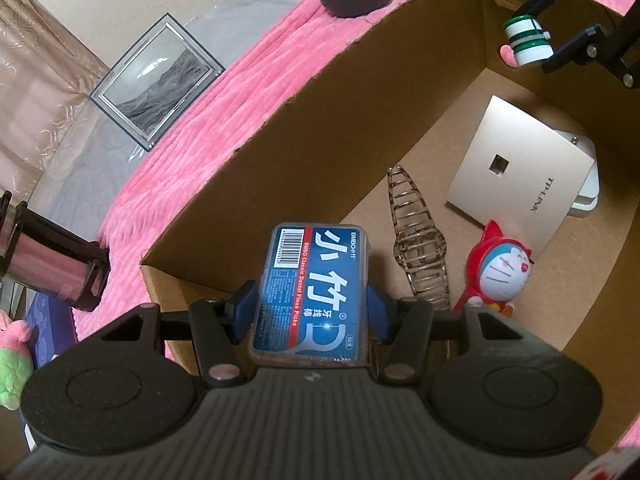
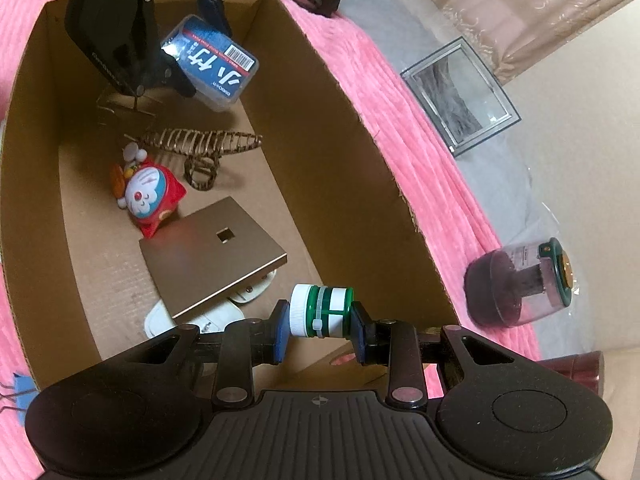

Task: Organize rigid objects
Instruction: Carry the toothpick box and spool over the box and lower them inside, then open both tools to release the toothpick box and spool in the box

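My left gripper [image 1: 314, 304] is shut on a blue dental floss pick box [image 1: 314, 288], held above the near end of an open cardboard box [image 1: 280, 136]. Seen from the right wrist, the floss box [image 2: 210, 66] hangs over the far end of the cardboard box [image 2: 340, 128]. My right gripper [image 2: 320, 322] is shut on a small green and white bottle [image 2: 320, 310] lying sideways between the pads, over the other end; the bottle [image 1: 526, 40] shows at top right in the left view. Inside lie a gold TP-LINK panel [image 1: 516, 176], a red cat figurine [image 1: 498, 268] and a clear hair clip [image 1: 418, 240].
The cardboard box stands on a pink ribbed blanket [image 1: 224, 120]. Beside it lie a framed sand picture [image 2: 460, 96], a dark jar with a green lid [image 2: 516, 284] and a pink metallic cylinder [image 1: 52, 256]. A green and pink plush [image 1: 12, 364] is at the left edge.
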The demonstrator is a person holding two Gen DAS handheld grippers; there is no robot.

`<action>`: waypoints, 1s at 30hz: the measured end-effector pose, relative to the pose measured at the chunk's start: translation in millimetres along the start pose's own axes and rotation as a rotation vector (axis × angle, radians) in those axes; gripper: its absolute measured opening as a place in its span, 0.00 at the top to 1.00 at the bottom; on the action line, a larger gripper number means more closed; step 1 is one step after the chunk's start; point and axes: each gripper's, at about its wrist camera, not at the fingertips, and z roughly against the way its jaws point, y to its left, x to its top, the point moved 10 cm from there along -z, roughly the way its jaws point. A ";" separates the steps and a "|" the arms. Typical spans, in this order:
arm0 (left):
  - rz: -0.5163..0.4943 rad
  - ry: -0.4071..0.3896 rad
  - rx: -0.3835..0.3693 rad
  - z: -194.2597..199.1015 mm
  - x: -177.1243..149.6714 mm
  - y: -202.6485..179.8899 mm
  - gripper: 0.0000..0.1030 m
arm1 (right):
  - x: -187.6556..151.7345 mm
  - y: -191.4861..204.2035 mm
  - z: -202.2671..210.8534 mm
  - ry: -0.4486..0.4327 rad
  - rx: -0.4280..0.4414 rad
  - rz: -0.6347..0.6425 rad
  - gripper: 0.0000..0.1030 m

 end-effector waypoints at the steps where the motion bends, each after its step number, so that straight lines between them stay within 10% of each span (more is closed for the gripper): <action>1: -0.001 0.002 -0.001 -1.0 -0.3 -0.6 0.49 | -0.3 -0.1 -0.8 0.004 0.000 0.006 0.73; 30: -0.032 0.062 -0.022 -31.0 -2.6 -6.0 0.49 | -7.8 9.0 -38.6 0.100 0.058 0.086 0.73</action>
